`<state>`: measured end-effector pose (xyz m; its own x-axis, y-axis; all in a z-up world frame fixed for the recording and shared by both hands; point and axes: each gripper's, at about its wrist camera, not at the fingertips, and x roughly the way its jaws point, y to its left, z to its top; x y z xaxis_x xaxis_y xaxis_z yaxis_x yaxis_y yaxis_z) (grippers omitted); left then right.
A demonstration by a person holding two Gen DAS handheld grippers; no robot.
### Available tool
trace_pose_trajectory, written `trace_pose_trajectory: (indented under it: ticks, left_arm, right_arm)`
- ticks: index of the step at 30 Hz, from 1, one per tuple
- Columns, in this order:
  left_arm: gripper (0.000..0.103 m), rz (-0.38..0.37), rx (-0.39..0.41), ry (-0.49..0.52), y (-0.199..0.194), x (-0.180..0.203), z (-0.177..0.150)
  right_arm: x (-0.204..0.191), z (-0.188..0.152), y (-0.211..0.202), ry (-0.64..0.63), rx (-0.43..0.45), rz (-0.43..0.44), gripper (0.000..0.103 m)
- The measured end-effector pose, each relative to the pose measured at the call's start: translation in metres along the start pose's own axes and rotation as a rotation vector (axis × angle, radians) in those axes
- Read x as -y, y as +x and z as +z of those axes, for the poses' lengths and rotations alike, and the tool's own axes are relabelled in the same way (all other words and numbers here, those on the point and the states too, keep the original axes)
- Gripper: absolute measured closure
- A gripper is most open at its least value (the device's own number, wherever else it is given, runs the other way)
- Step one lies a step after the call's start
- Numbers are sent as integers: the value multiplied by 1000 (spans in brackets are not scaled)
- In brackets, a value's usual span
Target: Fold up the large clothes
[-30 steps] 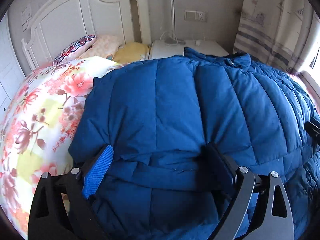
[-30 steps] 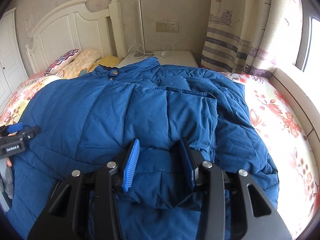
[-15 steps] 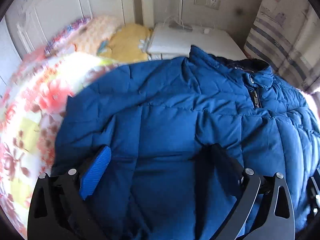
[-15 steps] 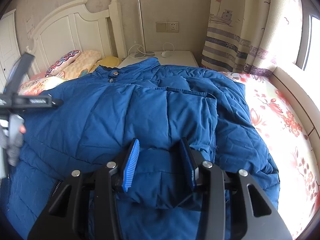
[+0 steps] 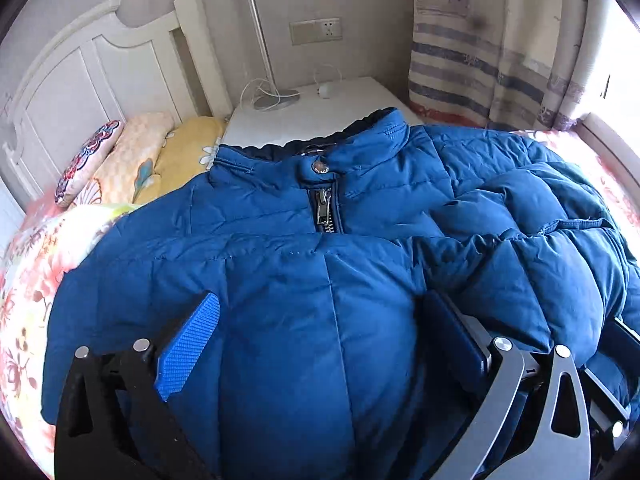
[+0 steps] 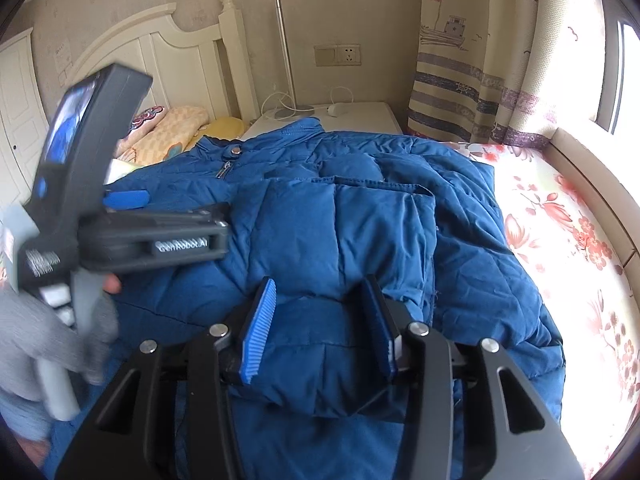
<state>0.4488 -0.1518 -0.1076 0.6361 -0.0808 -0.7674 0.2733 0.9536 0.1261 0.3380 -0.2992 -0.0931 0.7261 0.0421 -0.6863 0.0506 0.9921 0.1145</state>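
A big blue puffer jacket [image 5: 328, 280] lies on the bed, collar and zip toward the nightstand; it also shows in the right wrist view [image 6: 360, 220]. My left gripper [image 5: 328, 344] has its jaws wide apart around a thick fold of the jacket, which it holds lifted over the jacket's middle. In the right wrist view the left gripper [image 6: 120, 236] hovers at the left, above the jacket. My right gripper [image 6: 320, 324] has its jaws clamped on a folded part of the jacket near the hem.
A floral bedsheet [image 6: 560, 240] shows to the right and left [image 5: 28, 288]. Pillows [image 5: 132, 160] lie by the white headboard [image 5: 100, 76]. A white nightstand [image 5: 312, 116] with a lamp stands behind. Curtains [image 6: 480, 60] and a window ledge are on the right.
My left gripper has lifted its part of the jacket and carried it right and toward the collar, over the jacket's middle. The right gripper has stayed still.
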Motion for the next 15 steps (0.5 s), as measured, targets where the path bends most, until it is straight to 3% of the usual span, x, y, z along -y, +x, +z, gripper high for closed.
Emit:
trace_pose_trajectory:
  ticks: [2,4,5,7,8,11,13,15]
  left_arm:
    - [5,-26,-15,-10,-8,-7,-1]
    - [5,-13,24,-13,-32,-21,-6]
    - [5,12,83,-21,-52,-37,-11]
    - [5,84,127,-55,-68,-62,-19]
    - [5,131,121,-97,-71,-83,-27]
    - [5,167,34,-205,-54,-133,-50]
    - [4,143,-14,-236,-36,-150,-67]
    - [4,113,5,-232,-29,-152,-73]
  right_arm:
    - [-1,0,1,1,-1,5,57]
    - [-1,0,0,4,1,12,56]
    - [-1,0,0,5,2,16,55]
    - [0,-1,0,7,1,20,53]
    - [-1,-1,0,8,1,24,52]
    - [-1,-1,0,6,0,23,52]
    - [-2,-1,0,1,0,19,52]
    - [-4,-1,0,-8,0,8,52]
